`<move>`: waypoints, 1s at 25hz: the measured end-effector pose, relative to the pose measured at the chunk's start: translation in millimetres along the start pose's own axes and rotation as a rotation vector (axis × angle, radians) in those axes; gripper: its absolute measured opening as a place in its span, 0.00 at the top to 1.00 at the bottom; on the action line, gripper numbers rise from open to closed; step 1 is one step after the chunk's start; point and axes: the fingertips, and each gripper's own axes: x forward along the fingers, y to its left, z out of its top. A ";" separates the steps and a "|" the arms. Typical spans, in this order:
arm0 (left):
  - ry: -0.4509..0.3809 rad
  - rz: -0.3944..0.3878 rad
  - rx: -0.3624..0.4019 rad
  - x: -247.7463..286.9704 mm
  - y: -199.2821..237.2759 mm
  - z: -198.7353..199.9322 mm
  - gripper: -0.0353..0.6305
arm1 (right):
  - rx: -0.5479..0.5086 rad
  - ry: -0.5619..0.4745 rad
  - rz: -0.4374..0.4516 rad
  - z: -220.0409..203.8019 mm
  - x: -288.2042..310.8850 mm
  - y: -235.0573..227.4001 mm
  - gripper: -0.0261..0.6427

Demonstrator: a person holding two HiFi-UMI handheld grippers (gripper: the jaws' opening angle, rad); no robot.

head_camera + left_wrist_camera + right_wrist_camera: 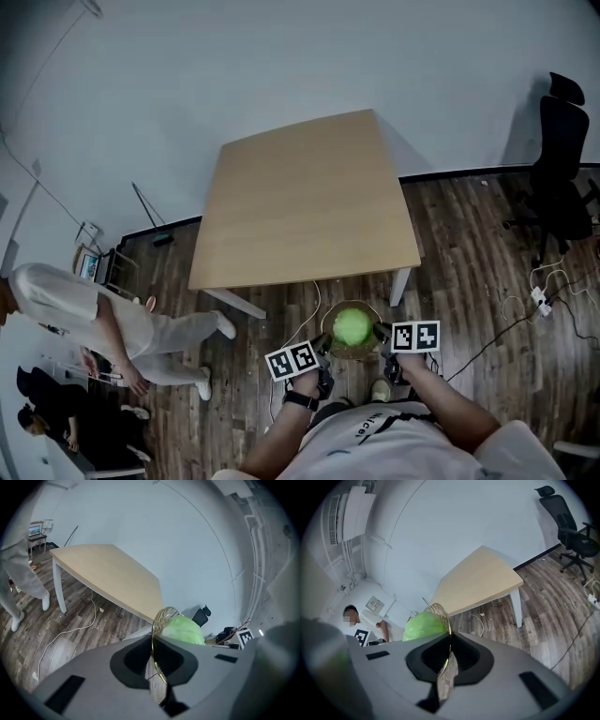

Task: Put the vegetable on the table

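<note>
While the table [305,202] stood bare in the middle of the head view, the vegetable [352,325], a round green head, was not yet on it. It sat in a woven basket [354,355] held low in the frame, short of the table's near edge and above the wooden floor. The left gripper [322,345] had its jaws pinched together on the basket's thin rim at the left side. The right gripper [382,331] was clamped on the rim at the opposite side. Each gripper view showed the rim passing straight between the closed jaws. That two-sided grip probably served to keep the basket level, so the round head would not roll out. By count there were one vegetable, one basket, one table and two grippers. One office chair [561,169] stood at the upper right. A person in pale clothes [103,319] and another in dark clothes [56,412] were at the left edge.
</note>
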 end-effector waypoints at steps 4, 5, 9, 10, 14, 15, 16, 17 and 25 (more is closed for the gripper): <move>-0.005 0.007 0.004 9.1 -5.9 7.2 0.91 | -0.001 0.003 0.007 12.7 1.2 -5.6 0.93; -0.004 0.010 0.004 10.1 -6.3 7.9 0.91 | 0.000 0.003 0.009 14.0 1.7 -6.2 0.93; -0.005 0.014 0.006 16.0 -5.9 15.9 0.91 | 0.005 0.005 0.012 20.8 7.1 -7.8 0.93; -0.005 0.013 0.005 19.0 -5.8 18.8 0.91 | 0.007 0.006 0.011 24.5 9.5 -8.8 0.93; 0.001 0.010 -0.003 34.1 -1.3 34.4 0.91 | 0.010 0.004 0.004 41.1 23.0 -13.0 0.93; 0.005 0.008 -0.004 38.9 0.6 39.6 0.91 | 0.014 0.004 0.000 45.7 27.6 -14.0 0.93; 0.010 0.005 -0.004 44.0 2.4 44.9 0.91 | 0.018 0.003 -0.005 50.8 32.2 -15.1 0.93; 0.015 0.002 -0.005 49.2 4.2 50.3 0.91 | 0.022 0.000 -0.009 56.2 36.8 -16.2 0.93; 0.075 -0.022 0.027 94.6 28.7 118.8 0.91 | 0.077 -0.021 -0.060 107.9 92.7 -17.0 0.93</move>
